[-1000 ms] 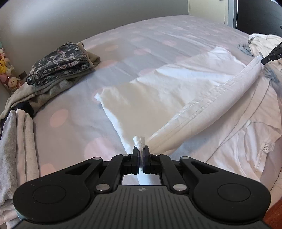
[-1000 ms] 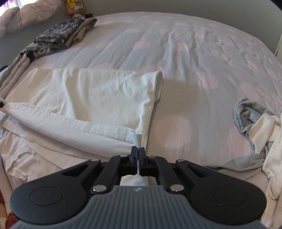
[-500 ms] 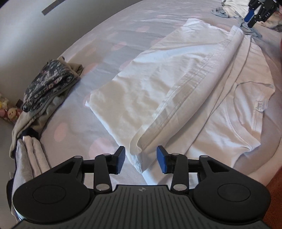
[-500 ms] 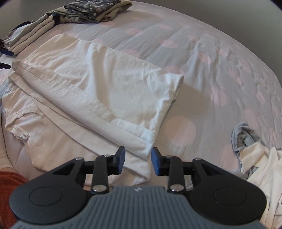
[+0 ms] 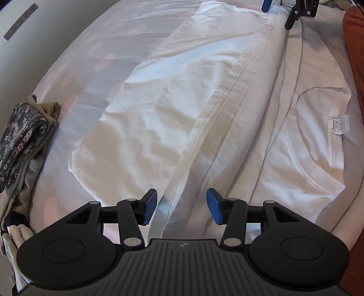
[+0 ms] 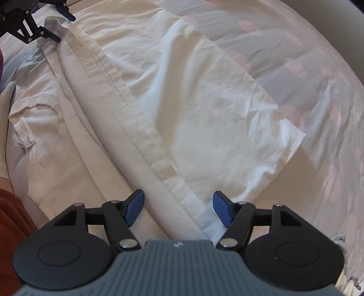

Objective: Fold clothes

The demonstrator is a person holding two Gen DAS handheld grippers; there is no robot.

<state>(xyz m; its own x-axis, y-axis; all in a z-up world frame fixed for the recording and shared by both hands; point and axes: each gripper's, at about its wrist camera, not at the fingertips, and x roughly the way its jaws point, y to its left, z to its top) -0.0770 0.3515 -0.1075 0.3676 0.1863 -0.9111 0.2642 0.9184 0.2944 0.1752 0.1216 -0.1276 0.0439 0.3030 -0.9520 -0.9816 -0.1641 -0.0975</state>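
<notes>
A white T-shirt [image 5: 159, 113] lies on the bed, its bottom part folded over so the stitched hem [image 5: 227, 102] runs as a long band across it. The collar with its label [image 5: 336, 123] lies to the right. My left gripper [image 5: 182, 206] stands open just above one end of the hem, pads clear of the cloth. My right gripper [image 6: 178, 206] hovers over the other end of the hem [image 6: 145, 145]; its jaws are opening and the cloth lies loose between them. Each gripper shows small in the other's view: the right gripper [image 5: 295, 11] and the left gripper [image 6: 34, 25].
The bed sheet [image 5: 102, 45] is pale with pink dots. A folded pile topped by a dark patterned garment [image 5: 20, 136] sits at the left, grey folded clothes [image 5: 13, 234] below it. A rust-red fabric [image 5: 357, 68] borders the near side. A wall [image 5: 22, 22] stands behind.
Both grippers were shut on the ends of the hem and have let go and opened. The hem now lies flat on the shirt. Both views have rolled and come closer to the cloth.
</notes>
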